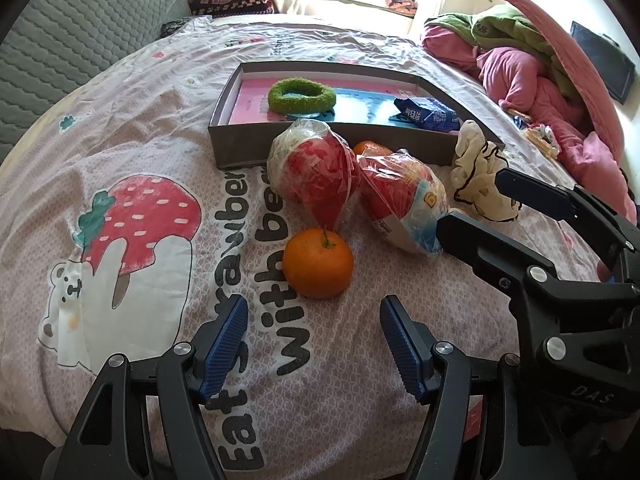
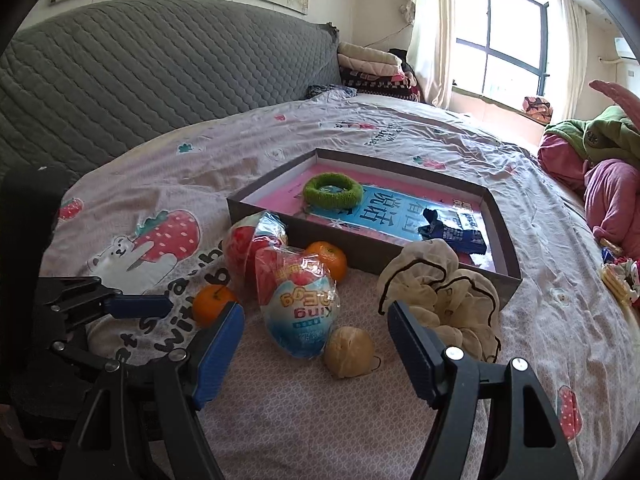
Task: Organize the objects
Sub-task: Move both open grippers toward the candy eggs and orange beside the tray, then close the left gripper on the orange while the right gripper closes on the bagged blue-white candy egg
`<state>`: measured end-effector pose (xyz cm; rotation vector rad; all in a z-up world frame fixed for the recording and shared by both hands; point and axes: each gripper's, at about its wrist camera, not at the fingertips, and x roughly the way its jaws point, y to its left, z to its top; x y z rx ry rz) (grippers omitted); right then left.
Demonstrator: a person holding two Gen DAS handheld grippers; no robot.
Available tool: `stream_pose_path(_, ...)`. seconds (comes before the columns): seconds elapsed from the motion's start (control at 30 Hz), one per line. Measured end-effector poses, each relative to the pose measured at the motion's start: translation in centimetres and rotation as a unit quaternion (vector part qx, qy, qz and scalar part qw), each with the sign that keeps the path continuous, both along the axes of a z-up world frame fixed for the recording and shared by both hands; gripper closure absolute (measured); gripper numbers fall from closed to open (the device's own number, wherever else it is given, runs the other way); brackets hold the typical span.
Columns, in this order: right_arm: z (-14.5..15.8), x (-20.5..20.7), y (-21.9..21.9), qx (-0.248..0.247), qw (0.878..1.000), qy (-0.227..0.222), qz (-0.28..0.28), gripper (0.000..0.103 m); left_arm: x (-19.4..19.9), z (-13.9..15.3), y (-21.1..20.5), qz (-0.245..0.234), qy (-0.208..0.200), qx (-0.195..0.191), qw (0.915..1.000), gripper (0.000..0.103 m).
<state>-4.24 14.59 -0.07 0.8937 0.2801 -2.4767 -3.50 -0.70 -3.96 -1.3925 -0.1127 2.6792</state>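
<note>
A grey shallow box [image 1: 224, 140] [image 2: 256, 216] lies on the bed and holds a green fuzzy ring [image 1: 302, 95] [image 2: 332, 192] and a blue snack packet [image 1: 428, 114] [image 2: 456, 232]. In front of it lie two bagged red-and-white toys [image 1: 316, 164] [image 2: 298, 300], two oranges [image 1: 319, 263] [image 2: 328, 260], a peeled fruit [image 2: 349, 352] and a cream scrunchie [image 1: 478, 172] [image 2: 444, 292]. My left gripper [image 1: 314, 312] is open, just short of the near orange. My right gripper [image 2: 316, 320] is open above the peeled fruit; it shows in the left wrist view [image 1: 472, 204].
The bedsheet [image 1: 140, 208] has a strawberry print. A grey quilted headboard [image 2: 160, 72] stands on the left. Pink and green bedding [image 1: 520, 72] is piled on the right. Small snack packets [image 2: 620, 276] lie by the right edge.
</note>
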Motion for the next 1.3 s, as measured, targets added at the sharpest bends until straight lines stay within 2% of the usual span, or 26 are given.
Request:
stream_pose_path(0.83, -1.2, -3.3, -1.5, 0.006, 0.998, -0.058, 0.024, 0.029, -1.6, -0.4, 0.0, 0.011, 0.004, -0.013, 0.9998, 0.033)
stream_pose_path(1.3, -1.8, -4.7, -1.8, 0.008, 0.996, -0.088, 0.026, 0.029, -2.5, -0.6, 0.1, 0.018, 0.011, -0.036, 0.9991, 0.033)
